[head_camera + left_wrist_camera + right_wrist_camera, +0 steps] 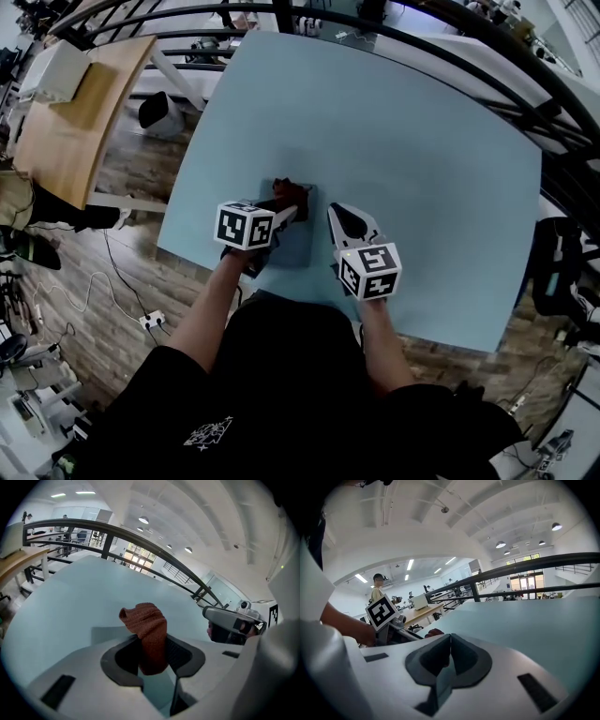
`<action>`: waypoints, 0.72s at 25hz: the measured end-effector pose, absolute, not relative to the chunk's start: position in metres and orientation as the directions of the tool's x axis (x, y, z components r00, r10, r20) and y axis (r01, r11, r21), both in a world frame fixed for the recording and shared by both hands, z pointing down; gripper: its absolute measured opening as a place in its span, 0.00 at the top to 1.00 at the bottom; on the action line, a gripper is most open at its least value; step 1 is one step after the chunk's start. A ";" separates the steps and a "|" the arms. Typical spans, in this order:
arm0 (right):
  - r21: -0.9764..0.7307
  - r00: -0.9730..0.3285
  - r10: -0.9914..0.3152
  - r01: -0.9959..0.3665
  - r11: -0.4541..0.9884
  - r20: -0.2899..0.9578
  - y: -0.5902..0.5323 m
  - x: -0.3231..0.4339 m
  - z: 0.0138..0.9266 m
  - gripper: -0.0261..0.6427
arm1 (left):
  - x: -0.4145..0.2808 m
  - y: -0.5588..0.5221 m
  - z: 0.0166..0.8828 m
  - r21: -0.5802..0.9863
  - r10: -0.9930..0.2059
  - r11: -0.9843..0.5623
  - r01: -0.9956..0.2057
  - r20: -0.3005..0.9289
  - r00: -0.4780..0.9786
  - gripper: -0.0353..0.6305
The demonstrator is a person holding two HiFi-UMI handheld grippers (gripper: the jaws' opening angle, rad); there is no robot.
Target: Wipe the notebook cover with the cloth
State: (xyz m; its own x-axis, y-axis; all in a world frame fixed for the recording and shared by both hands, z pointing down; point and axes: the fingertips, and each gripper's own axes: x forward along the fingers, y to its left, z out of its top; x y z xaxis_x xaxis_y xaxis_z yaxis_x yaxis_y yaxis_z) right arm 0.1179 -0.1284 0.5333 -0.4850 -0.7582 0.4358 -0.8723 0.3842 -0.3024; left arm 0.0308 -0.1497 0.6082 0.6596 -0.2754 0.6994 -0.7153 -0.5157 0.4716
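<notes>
A: Your left gripper (pixel 152 649) has its jaws clamped on the cloth (pixel 146 629). The rust-brown fabric stands up between the dark pads and bunches over past the tips toward 12 o'clock.

B: Agreed. From your head camera, that cloth sits at the 12 o'clock end of the notebook (pixel 296 242). The notebook is a grey-blue cover lying flat on the pale blue table (pixel 412 141), near the table's 6 o'clock edge and right in front of you.

A: Does the cloth touch the cover?

B: It looks pressed to the far edge, but your gripper hides the contact, so I can't tell for certain.

A: Your right gripper (pixel 450 638) has its jaws brought together, tips meeting, with nothing between them.

B: It lies at 3 o'clock of your left gripper, just beside the notebook's 3 o'clock edge and pointing toward 12 o'clock. I can't tell whether it rests on the cover or on the table. From its own camera, your left gripper's marker cube (pixel 383 612) shows at 9 o'clock.
</notes>
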 end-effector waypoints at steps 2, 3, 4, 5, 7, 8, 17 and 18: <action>-0.301 -0.473 -0.765 -0.879 0.371 0.437 -0.128 0.125 0.534 0.95 | 0.042 -0.147 0.610 0.480 -0.259 -0.527 -0.701 0.695 0.671 0.73; -0.301 -0.466 -0.768 -0.882 0.364 0.438 -0.127 0.129 0.534 0.95 | 0.047 -0.146 0.610 0.484 -0.251 -0.533 -0.694 0.693 0.676 0.73; -0.301 -0.461 -0.771 -0.884 0.357 0.440 -0.127 0.132 0.534 0.95 | 0.052 -0.146 0.611 0.488 -0.242 -0.538 -0.687 0.692 0.680 0.73; -0.300 -0.455 -0.774 -0.887 0.351 0.441 -0.127 0.135 0.535 0.95 | 0.056 -0.145 0.611 0.491 -0.233 -0.544 -0.680 0.690 0.685 0.73; -0.300 -0.444 -0.778 -0.892 0.339 0.445 -0.127 0.138 0.536 0.95 | 0.062 -0.143 0.613 0.501 -0.211 -0.555 -0.664 0.687 0.695 0.73; -0.299 -0.439 -0.779 -0.894 0.333 0.447 -0.127 0.139 0.537 0.95 | 0.064 -0.141 0.615 0.508 -0.199 -0.558 -0.657 0.686 0.700 0.73; -0.290 -0.400 -0.784 -0.912 0.290 0.474 -0.121 0.143 0.541 0.95 | 0.064 -0.132 0.632 0.649 -0.099 -0.456 -0.609 0.644 0.759 0.73; -0.289 -0.397 -0.784 -0.913 0.287 0.477 -0.122 0.141 0.541 0.95 | 0.061 -0.133 0.633 0.668 -0.093 -0.434 -0.605 0.635 0.767 0.73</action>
State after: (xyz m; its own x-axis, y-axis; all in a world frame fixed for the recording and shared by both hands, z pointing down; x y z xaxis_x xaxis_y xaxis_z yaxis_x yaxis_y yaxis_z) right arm 0.1414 -0.1215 0.5414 -0.3973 -0.7840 0.4770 -0.9133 0.2871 -0.2889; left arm 0.0614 -0.1330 0.6328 0.7673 -0.0925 0.6346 -0.6047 -0.4342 0.6677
